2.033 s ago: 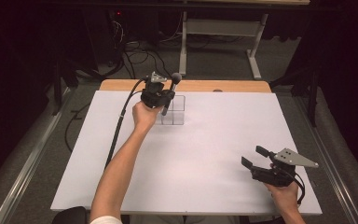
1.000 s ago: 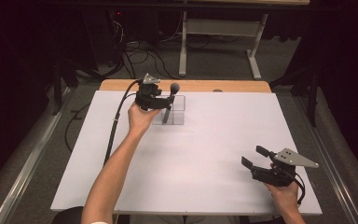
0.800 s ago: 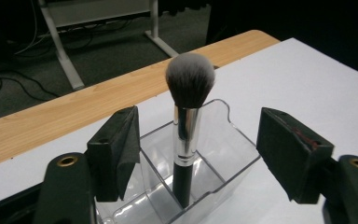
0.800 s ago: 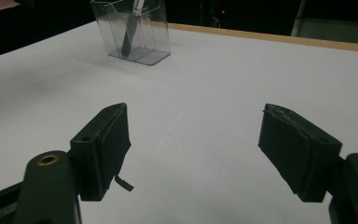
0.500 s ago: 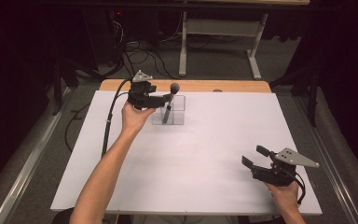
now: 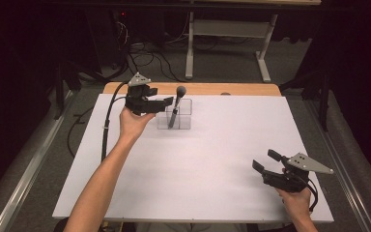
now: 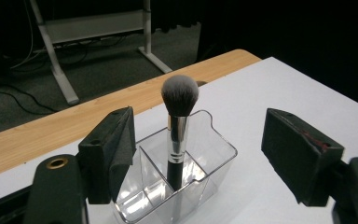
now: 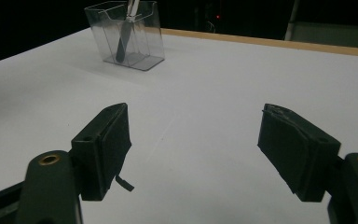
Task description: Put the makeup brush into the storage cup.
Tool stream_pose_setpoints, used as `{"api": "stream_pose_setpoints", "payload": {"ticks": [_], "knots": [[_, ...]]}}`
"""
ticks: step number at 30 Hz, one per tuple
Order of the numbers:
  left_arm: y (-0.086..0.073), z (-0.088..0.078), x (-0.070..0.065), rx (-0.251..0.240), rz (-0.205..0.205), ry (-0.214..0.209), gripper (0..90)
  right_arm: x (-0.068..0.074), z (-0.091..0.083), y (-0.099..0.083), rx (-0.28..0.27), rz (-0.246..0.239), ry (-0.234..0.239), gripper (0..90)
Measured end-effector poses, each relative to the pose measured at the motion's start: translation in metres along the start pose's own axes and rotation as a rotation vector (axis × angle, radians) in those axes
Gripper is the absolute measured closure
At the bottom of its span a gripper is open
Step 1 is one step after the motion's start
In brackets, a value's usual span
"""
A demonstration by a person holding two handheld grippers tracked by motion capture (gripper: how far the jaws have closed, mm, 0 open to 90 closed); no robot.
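1. Clear plastic box [image 6: 174,115] sits at the far side of the white table [image 6: 212,159], with a brush [image 6: 176,108] standing in it.
2. The brush looks light; its soft top squashes, so grab the shiny stiff handle.
3. The left gripper [image 7: 198,158] is spread wide, just beside the box.
4. The right gripper [image 8: 193,154] is spread too, near and well apart.

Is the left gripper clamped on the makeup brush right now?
No. In the left gripper view the left gripper has its jaws spread wide, and the makeup brush stands untouched in the clear organizer.

No legible text, label, brand or number appears on any surface. No sign can be read either.
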State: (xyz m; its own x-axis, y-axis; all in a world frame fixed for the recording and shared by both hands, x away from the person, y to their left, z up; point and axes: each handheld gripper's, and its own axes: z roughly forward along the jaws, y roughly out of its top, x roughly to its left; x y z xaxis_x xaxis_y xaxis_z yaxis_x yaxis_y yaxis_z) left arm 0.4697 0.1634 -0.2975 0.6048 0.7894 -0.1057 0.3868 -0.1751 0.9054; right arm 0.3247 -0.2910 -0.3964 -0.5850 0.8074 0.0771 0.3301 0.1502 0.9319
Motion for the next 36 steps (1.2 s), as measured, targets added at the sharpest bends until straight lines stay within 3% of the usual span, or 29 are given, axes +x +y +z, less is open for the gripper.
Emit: {"api": "stream_pose_setpoints", "payload": {"ticks": [5,9,19,27,36], "knots": [[0.0,-0.008,0.0,-0.012,-0.012,-0.006,26.0,0.0,0.0,0.0,-0.001,-0.005,0.003,26.7],[0.0,-0.015,-0.001,-0.01,0.008,-0.01,26.2,-0.001,0.0,0.0,0.002,-0.003,0.004,26.7],[0.0,-0.03,-0.001,-0.024,0.002,-0.033,25.9,-0.001,0.0,0.0,0.004,-0.003,0.001,26.7],[-0.004,-0.042,0.004,-0.024,-0.006,-0.011,26.5,0.0,0.002,0.0,0.01,-0.003,0.002,26.7],[-0.009,-0.054,0.006,-0.024,-0.016,-0.021,26.5,0.001,0.002,0.0,0.009,-0.007,0.003,26.7]]}}
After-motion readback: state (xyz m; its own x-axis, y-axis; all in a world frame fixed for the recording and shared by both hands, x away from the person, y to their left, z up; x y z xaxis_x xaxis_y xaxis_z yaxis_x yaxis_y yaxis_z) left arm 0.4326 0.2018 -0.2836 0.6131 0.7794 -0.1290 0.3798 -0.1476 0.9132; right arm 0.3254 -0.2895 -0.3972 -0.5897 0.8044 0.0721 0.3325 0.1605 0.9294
